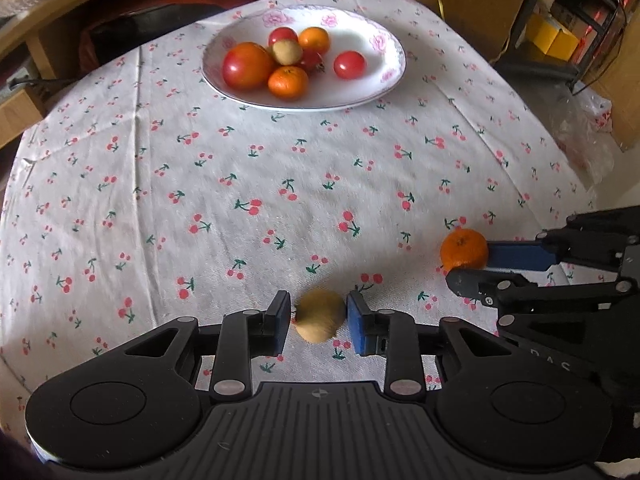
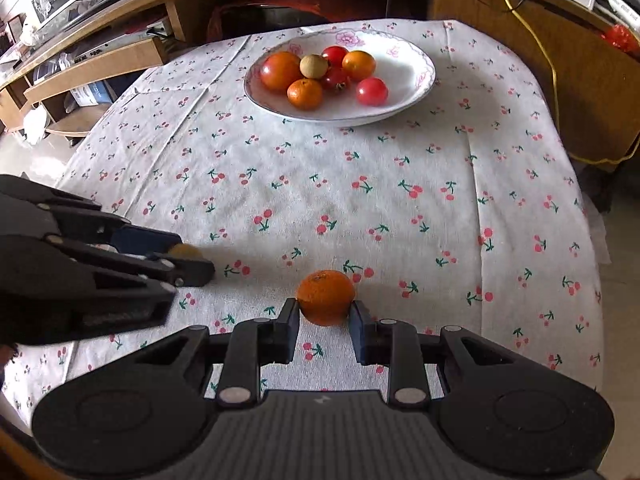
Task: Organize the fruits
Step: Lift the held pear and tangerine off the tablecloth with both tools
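Bare tablecloth [image 1: 240, 168] before plate [image 1: 384, 80]; jaws grasp brown fruit [image 1: 319, 316], mandarin [image 2: 326, 297]

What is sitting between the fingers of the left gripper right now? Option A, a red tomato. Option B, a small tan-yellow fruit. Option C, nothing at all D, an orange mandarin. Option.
B: in the left wrist view, the left gripper has a small tan-yellow fruit between its blue pads, while the mandarin sits at the right gripper.
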`<state>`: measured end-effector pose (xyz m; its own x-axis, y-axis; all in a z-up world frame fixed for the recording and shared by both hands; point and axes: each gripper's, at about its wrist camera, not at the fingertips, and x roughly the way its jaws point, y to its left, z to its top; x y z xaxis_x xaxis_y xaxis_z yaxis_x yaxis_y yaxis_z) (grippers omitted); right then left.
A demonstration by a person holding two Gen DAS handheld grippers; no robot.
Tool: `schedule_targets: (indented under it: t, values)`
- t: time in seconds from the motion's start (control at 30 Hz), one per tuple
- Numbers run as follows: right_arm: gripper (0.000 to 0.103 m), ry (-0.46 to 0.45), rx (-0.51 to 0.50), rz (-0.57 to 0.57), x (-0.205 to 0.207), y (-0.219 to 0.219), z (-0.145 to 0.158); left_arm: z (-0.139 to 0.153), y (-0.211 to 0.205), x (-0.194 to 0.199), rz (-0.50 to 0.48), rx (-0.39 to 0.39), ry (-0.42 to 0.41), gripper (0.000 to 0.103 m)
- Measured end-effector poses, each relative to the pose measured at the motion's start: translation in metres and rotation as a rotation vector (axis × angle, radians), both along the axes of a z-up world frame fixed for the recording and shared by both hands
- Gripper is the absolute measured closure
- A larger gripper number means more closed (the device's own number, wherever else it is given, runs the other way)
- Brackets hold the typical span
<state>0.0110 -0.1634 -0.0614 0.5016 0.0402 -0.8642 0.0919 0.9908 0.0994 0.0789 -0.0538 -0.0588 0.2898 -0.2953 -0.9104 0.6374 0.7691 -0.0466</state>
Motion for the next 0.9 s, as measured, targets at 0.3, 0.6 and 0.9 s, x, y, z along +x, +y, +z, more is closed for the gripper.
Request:
schedule_targets:
  t: [0.3,0.6,0.9]
  values:
    - [0.065,0.002,0.018,0.015,0.002,-0.005,-0.004,-0.001,-0.003,-0.004,-0.031,0.013,-0.016,0.051]
    - [0.063,0.004,0.005,0.027,0.003,-0.006,-0.003,0.001,-0.002,-0.009,-0.047,0.016,-0.032,0.043]
    - [0.066,-0.004,-0.019,0.052,0.007,0.0,-0.005,0.001,-0.004,-0.008,-0.045,0.012,-0.022,0.062]
